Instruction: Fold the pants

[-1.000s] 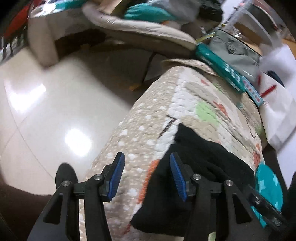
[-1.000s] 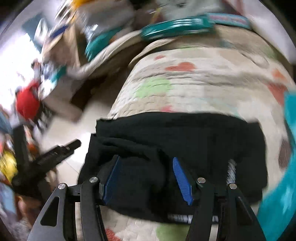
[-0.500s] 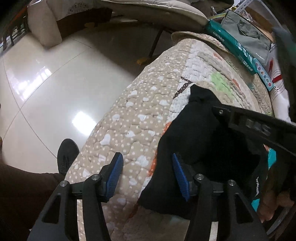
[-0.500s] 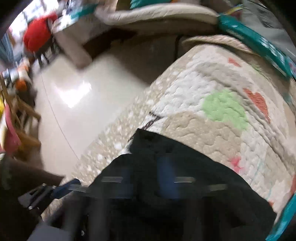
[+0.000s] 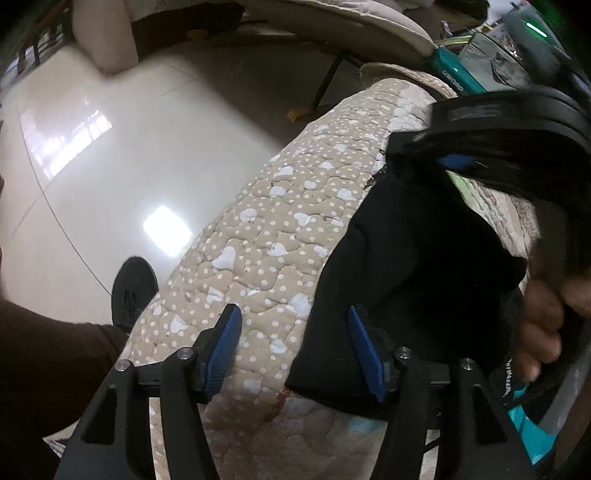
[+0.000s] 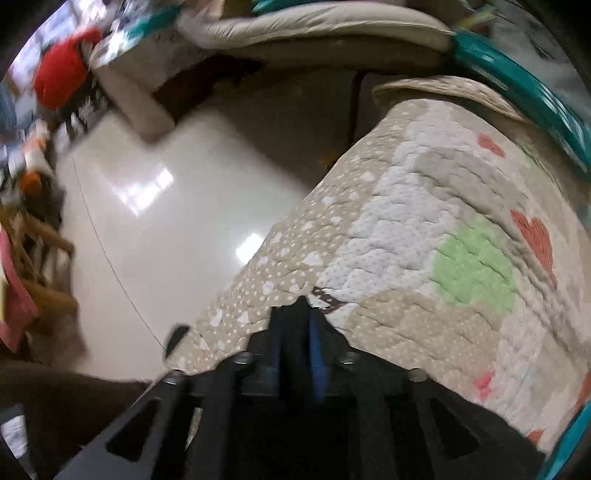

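Your left gripper has its jaws spread wide with nothing between them: the left blue pad sits over the dotted beige quilt, and the right blue pad sits at the near edge of the black pants. Your right gripper has its jaws drawn close together, with black cloth bunched at the tips; the blue pads show as thin strips with only a narrow dark gap between them, so it appears clamped on the pants, though the picture is blurred.

From the left wrist view, the pants lie as a folded dark bundle on the quilt's top, near its rounded edge, with their far corner lifted toward your right gripper, which crosses the upper right of the view above them. Your right hand shows at the right edge, wrapped around the gripper handle.

Beyond the quilt, you see the glossy pale floor with window reflections on it, a dark shoe on the floor just beside the quilt's hanging edge, and a beige cushion further back. A teal box lies along the quilt's far end.
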### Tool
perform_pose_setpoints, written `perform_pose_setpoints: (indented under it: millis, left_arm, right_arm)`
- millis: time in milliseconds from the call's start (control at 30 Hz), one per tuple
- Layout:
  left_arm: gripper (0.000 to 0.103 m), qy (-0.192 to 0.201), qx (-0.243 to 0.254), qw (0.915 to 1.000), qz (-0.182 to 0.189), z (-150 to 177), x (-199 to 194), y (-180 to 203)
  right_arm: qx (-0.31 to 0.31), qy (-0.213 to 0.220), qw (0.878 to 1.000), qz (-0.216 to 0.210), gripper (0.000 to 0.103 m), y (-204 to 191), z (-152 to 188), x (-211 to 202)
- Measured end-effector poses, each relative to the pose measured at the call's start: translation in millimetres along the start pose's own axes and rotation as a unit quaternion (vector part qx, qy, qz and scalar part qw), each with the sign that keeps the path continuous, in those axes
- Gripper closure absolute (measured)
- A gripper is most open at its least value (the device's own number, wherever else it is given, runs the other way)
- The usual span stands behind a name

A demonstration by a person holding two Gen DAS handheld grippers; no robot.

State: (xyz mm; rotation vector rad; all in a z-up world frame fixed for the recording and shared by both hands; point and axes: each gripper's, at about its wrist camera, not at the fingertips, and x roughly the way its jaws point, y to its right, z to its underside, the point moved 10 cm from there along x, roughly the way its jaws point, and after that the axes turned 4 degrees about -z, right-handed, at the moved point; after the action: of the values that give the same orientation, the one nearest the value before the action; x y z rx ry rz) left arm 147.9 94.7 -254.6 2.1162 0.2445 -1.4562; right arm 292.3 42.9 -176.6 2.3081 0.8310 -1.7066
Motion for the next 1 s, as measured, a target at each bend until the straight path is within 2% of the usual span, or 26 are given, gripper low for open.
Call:
perform_pose_setpoints:
  millis: [67,133,200,300,433,467,500,567,600,700,767,833,867,933,1000]
  left_arm:
    - [0.043,-0.004,-0.010,0.9999,0.006,-1,0,-1]
    - [0.043,-0.006,-0.015,0.9998,0.009,-2,0,0]
    - [0.043,-0.006,-0.017,0.9998,0.012,-4,-1,1]
    - [0.043,-0.001,-0.017,0.9997,0.016,-8,-4,5]
    - [0.043,0.007,-0.012,0.9999,0.008,-9,-2,12]
    - [0.043,0.010,-0.009,0.9999,0.005,-8,-2,13]
    - [0.043,0.012,-0.005,0.9999,0.002,-8,-2,14]
    - [0.043,0.017,0.003,0.9998,-0.001,-10,-1,14]
    - [0.043,0.020,0.005,0.9998,-0.002,-11,-1,14]
    - [0.043,0.029,0.004,0.9996,-0.003,-17,-3,13]
    - [0.043,0.032,0.002,0.9995,0.005,-23,-5,15]
    - [0.043,0.046,0.002,0.9988,0.016,-31,-11,20]
    - [0.043,0.054,0.006,0.9983,0.020,-36,-14,23]
    - [0.043,0.073,0.017,0.9970,0.020,-43,-19,29]
    - [0.043,0.075,0.028,0.9968,0.010,-43,-17,31]
  right_arm:
    - [0.036,0.043,0.998,0.002,0.038,22,3,-31]
    - [0.063,0.060,0.996,-0.001,0.038,38,18,-55]
    - [0.099,0.080,0.992,0.006,0.038,68,46,-79]
    - [0.127,0.075,0.989,0.018,0.038,88,91,-91]
    - [0.163,0.052,0.985,0.002,0.038,88,134,-76]
    - [0.166,0.044,0.985,0.002,0.044,87,141,-70]
    - [0.171,0.041,0.984,-0.002,0.068,86,149,-66]
    - [0.204,0.058,0.977,-0.017,0.076,90,160,-73]
    - [0.218,0.062,0.974,-0.016,0.084,92,163,-76]
    - [0.253,0.064,0.965,-0.006,0.081,109,180,-82]
    - [0.272,0.076,0.959,-0.009,0.077,117,185,-89]
    - [0.269,0.107,0.957,0.011,0.071,122,178,-103]
    - [0.258,0.128,0.958,0.008,0.071,119,169,-112]
    - [0.235,0.156,0.958,-0.050,0.071,100,140,-123]
    - [0.229,0.160,0.955,-0.104,0.071,84,120,-121]
